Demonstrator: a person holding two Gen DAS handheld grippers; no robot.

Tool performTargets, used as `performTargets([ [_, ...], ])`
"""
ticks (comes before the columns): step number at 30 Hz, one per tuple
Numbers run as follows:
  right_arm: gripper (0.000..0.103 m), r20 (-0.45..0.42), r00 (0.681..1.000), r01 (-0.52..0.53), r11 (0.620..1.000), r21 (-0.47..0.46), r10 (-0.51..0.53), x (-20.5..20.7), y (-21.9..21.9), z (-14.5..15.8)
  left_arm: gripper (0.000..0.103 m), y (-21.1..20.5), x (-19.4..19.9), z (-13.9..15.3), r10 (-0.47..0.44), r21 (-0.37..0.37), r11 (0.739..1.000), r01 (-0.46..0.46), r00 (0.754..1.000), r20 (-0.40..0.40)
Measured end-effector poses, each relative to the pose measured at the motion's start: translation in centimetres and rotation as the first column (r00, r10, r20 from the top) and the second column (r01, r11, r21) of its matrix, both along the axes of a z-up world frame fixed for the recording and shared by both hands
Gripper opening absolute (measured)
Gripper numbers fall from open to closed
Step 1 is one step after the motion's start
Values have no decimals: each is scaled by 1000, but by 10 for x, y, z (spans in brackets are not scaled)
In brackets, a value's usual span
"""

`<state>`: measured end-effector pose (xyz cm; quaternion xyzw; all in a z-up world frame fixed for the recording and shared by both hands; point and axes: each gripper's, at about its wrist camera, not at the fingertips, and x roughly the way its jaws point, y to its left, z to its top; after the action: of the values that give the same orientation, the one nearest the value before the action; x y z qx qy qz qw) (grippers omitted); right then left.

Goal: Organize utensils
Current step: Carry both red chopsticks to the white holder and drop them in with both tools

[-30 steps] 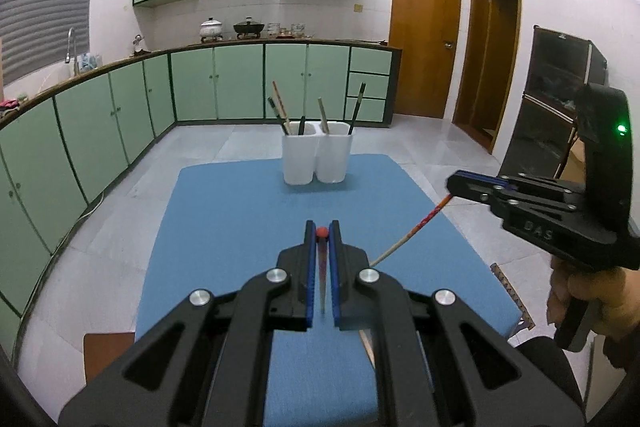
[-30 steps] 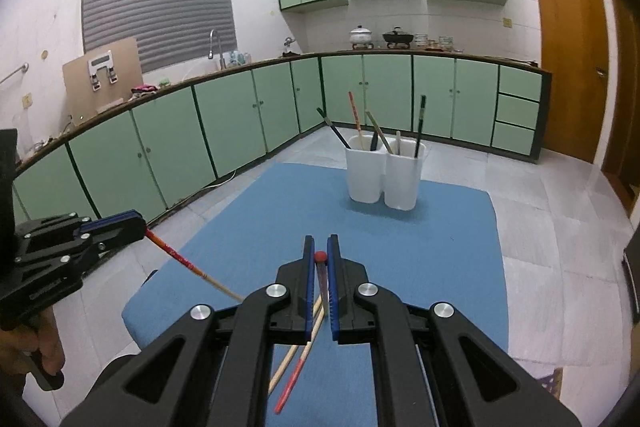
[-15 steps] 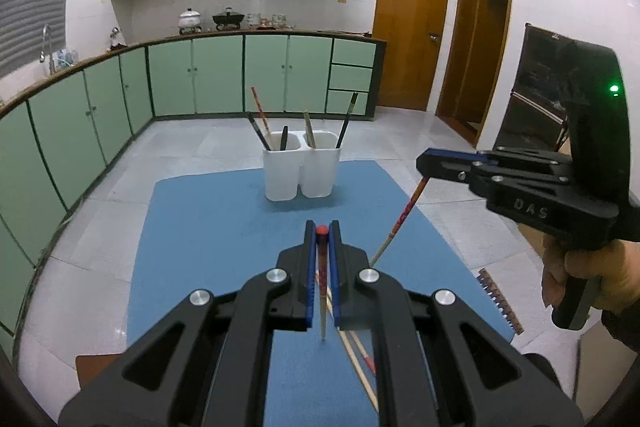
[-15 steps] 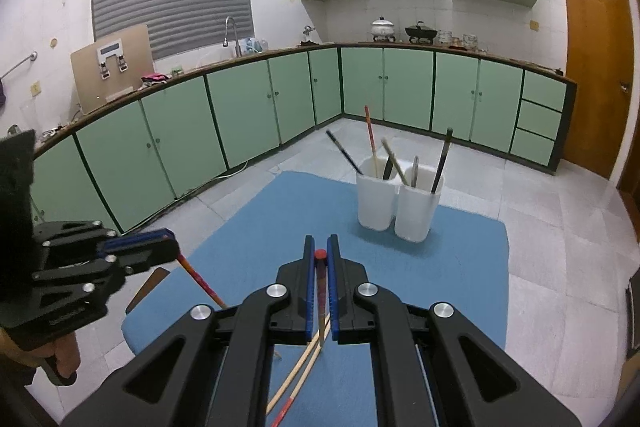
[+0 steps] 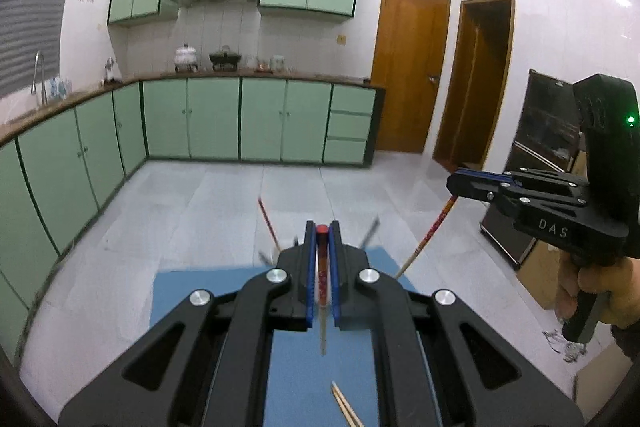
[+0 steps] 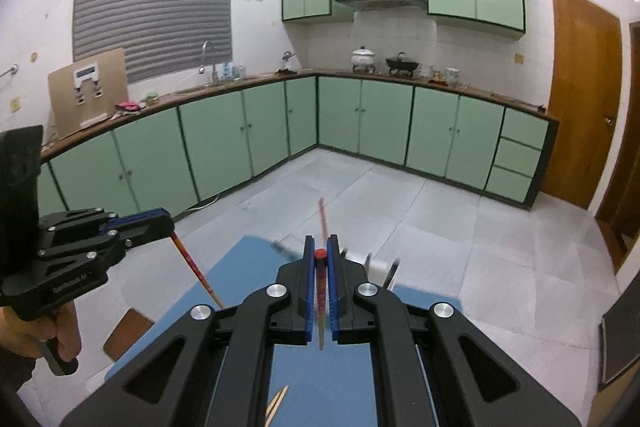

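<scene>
Chopstick (image 5: 321, 281), slim red-tipped wood, clamped upright

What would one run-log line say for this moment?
left gripper: shut on chopstick | right gripper: shut on second chopstick | holder: mostly hidden | blue mat: pale sticks lying loose

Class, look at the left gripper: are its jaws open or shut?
Shut. The left gripper has its blue-edged jaws clamped on a red-tipped chopstick, which hangs down between them.
</scene>
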<state>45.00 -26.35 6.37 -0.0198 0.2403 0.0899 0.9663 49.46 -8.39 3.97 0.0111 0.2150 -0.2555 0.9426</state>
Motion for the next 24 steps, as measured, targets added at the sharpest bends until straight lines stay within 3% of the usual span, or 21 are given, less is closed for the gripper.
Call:
performTargets([
  [5,6,22,999,48,999,-9,-48,45,-8,16,5,-18,38,19,27,-16,1000,-26,997,66],
  [11,6,16,997,82,996,-32,-81,94,-16,4,5,-44,80,20,60,-22,998,-57,989,135],
  [15,6,-23,995,97,995,-32,-98,126,-26,-26,5,-62,108,0,69,4,998,-70,989,130],
  [24,9,-92,991,102,995,-2,-101,150,-44,-83,6,-65,147,-79,85,42,996,-84,996,-9],
])
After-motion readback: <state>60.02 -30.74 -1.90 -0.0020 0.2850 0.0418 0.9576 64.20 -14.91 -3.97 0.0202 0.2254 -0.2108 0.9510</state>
